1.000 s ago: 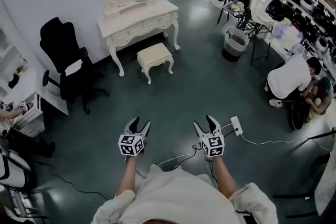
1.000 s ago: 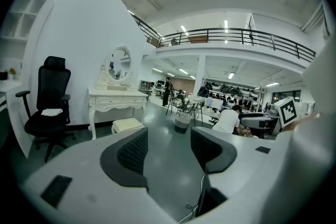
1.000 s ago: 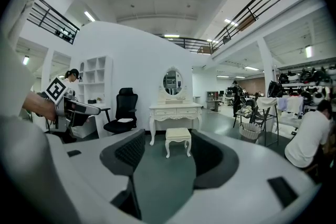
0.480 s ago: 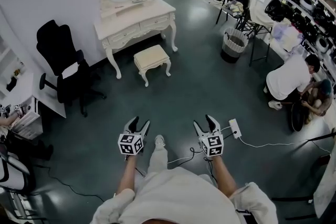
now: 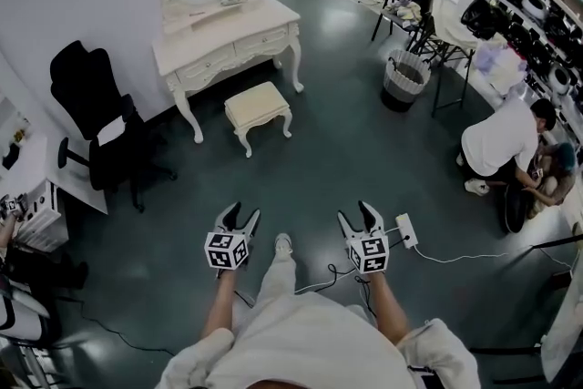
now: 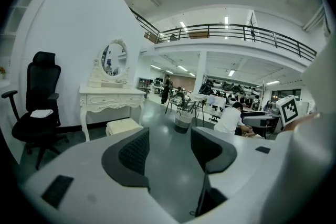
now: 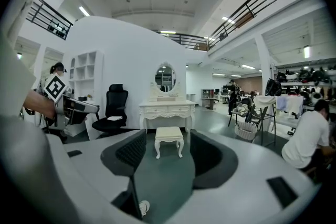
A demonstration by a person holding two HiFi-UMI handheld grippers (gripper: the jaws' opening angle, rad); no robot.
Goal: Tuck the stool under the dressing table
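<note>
A: Item one, the stool (image 5: pixel 258 107). Where is it standing?

B: It is standing on the open floor at twelve o'clock from both tongs, well apart from them. It is sitting just in front of the dressing table (image 5: pixel 228 36), at the table's five o'clock, and is not yet going under.

A: Handling?

B: It is looking rigid in its carved frame and soft on the padded top, and probably light. I am judging the seat's side rails the best hold, one per tong.

A: Tongs?

B: The left gripper (image 5: pixel 242 216) and the right gripper (image 5: pixel 357 216) are both gaping, pinching nothing.

A: Containers?

B: The basket (image 5: pixel 404 77) is sitting at the stool's three o'clock, but I cannot tell its contents. The table drawers are staying shut.
</note>
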